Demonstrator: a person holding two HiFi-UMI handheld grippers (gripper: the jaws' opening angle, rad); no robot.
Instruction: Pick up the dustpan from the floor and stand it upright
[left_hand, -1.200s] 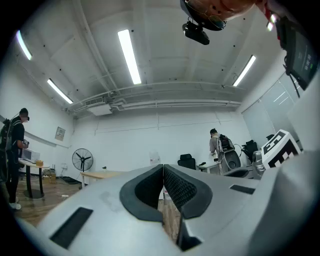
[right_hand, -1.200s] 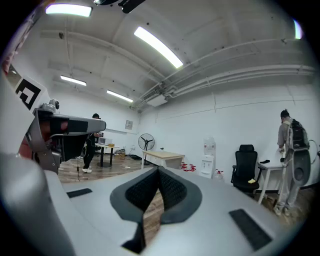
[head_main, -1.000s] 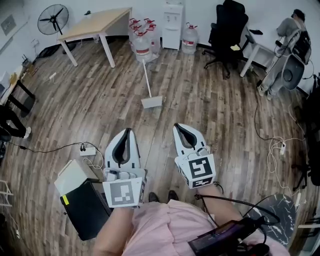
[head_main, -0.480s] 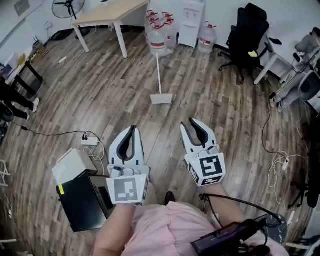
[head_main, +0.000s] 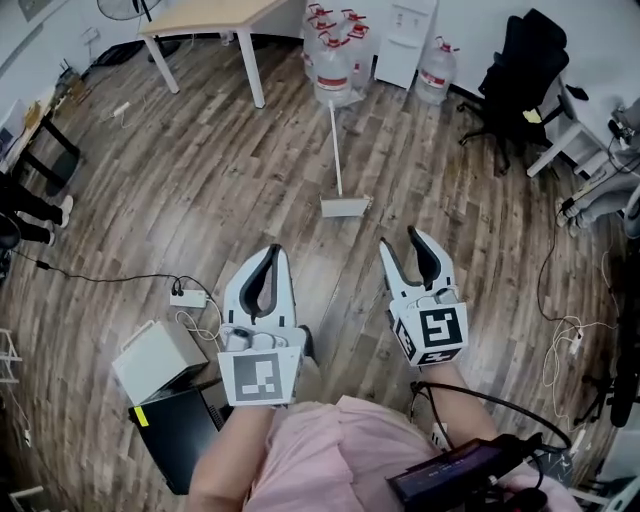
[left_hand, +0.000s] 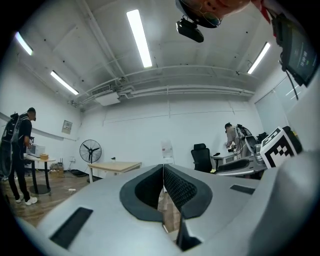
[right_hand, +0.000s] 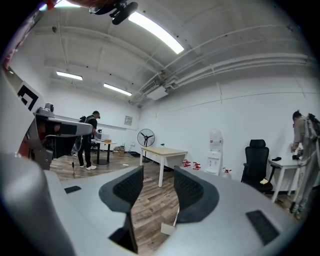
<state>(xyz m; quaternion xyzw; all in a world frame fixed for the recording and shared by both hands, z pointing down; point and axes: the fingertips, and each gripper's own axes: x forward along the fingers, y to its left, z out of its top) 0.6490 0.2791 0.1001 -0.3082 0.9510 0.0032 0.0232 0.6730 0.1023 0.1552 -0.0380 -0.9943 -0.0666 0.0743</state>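
Note:
The dustpan (head_main: 346, 206) lies flat on the wooden floor, a pale pan with a long white handle (head_main: 333, 140) running away toward the water bottles. It also shows low in the right gripper view as the dustpan (right_hand: 167, 229), beyond the jaws. My left gripper (head_main: 272, 251) is held short of it and to the left, jaws pressed together on nothing; in its own view the left gripper (left_hand: 163, 168) shows no gap. My right gripper (head_main: 400, 238) hangs just right of the pan and nearer to me, open and empty, as the right gripper (right_hand: 154, 174) also shows.
A wooden table (head_main: 215, 15), water bottles (head_main: 333, 60) and a white dispenser (head_main: 400, 45) stand at the back. A black office chair (head_main: 520, 75) is at back right. A power strip (head_main: 187, 297), a pale box (head_main: 160, 360) and a black case (head_main: 180, 430) lie at left; cables (head_main: 560, 340) trail at right.
The dustpan has come closer and lower in the head view, drifting right, as the person steps toward it. Both grippers keep their pose and state.

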